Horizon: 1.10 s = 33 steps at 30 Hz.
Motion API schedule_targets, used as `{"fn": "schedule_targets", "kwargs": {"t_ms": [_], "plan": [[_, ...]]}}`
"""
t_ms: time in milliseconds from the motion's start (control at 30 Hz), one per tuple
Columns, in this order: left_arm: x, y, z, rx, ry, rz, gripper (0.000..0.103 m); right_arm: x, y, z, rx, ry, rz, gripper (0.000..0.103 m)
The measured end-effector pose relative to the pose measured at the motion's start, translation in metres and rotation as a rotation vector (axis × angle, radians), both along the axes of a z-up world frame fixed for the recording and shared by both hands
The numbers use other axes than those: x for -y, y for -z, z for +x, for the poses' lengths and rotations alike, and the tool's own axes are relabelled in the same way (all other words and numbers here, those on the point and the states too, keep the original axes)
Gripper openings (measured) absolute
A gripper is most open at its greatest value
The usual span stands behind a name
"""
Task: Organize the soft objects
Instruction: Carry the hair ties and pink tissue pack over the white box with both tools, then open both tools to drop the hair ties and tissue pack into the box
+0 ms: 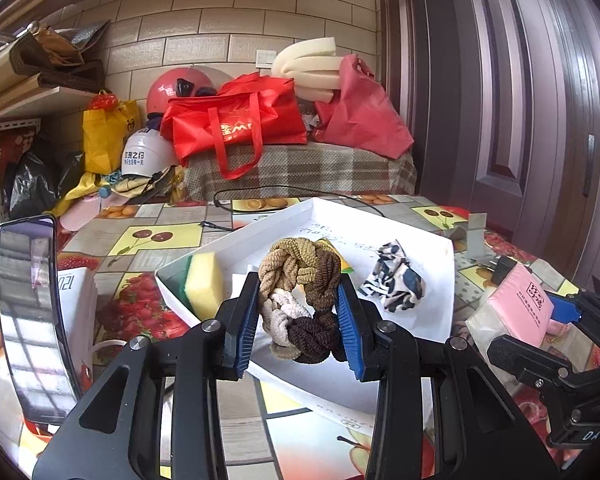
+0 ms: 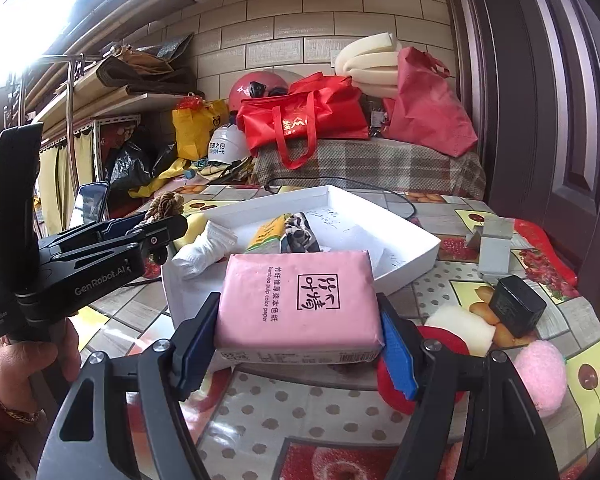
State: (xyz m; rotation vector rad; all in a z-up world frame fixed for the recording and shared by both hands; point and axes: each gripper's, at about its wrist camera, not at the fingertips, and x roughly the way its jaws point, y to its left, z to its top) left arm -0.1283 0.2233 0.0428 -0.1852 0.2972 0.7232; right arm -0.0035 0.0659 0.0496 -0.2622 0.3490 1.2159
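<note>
My left gripper (image 1: 300, 320) is shut on a bundle of braided hair ties (image 1: 300, 288) in tan, cream and brown, held above the near part of the white tray (image 1: 440, 312). In the tray lie a yellow-green sponge (image 1: 204, 284) and a black-and-white patterned scrunchie (image 1: 394, 276). My right gripper (image 2: 298, 344) is shut on a pink tissue pack (image 2: 300, 300), held just in front of the tray (image 2: 412, 236). A white sock (image 2: 204, 248) and a yellow packet (image 2: 266, 234) lie in the tray. The left gripper (image 2: 140, 236) shows at the left of the right wrist view.
On the fruit-print tablecloth (image 2: 260, 420) to the right lie a pink pompom (image 2: 540, 376), a white sponge (image 2: 460, 326), a red round pad (image 2: 392, 384), a black charger (image 2: 518, 308) and a grey bracket (image 2: 494, 248). A phone (image 1: 32, 316) stands at the left. A black cable (image 1: 260, 192) runs behind the tray.
</note>
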Motion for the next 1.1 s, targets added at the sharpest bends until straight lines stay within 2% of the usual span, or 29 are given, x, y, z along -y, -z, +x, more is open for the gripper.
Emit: {"fn": "schedule_targets", "kwargs": {"t_ms": [200,433,533,633,800,933,1033,1100], "plan": [[-0.023,0.002,0.001,-0.004,-0.060,-0.023,0.037,-0.035,0.002,-0.010,-0.003,-0.058,-0.036,0.073],[-0.039,0.003,0.009,-0.015,-0.087,-0.043,0.037,-0.087,0.014,-0.007,-0.066,-0.097,-0.160,0.073],[-0.040,0.004,0.016,-0.028,-0.078,-0.030,0.037,-0.103,0.020,-0.001,-0.084,-0.081,-0.210,0.073],[-0.042,0.003,0.022,-0.037,-0.074,-0.024,0.037,-0.114,0.025,0.012,-0.109,-0.015,-0.242,0.073],[-0.052,0.004,0.034,-0.050,-0.079,-0.041,0.037,-0.117,0.020,0.039,-0.120,0.155,-0.193,0.073],[-0.061,0.005,0.047,-0.076,-0.097,-0.055,0.037,-0.118,0.015,0.043,-0.100,0.195,-0.144,0.073],[-0.062,0.006,0.053,-0.096,-0.115,-0.051,0.042,-0.119,0.013,0.040,-0.076,0.188,-0.142,0.075],[-0.060,0.005,0.049,-0.080,-0.135,-0.036,0.054,-0.120,0.012,0.039,-0.064,0.190,-0.141,0.080]]}}
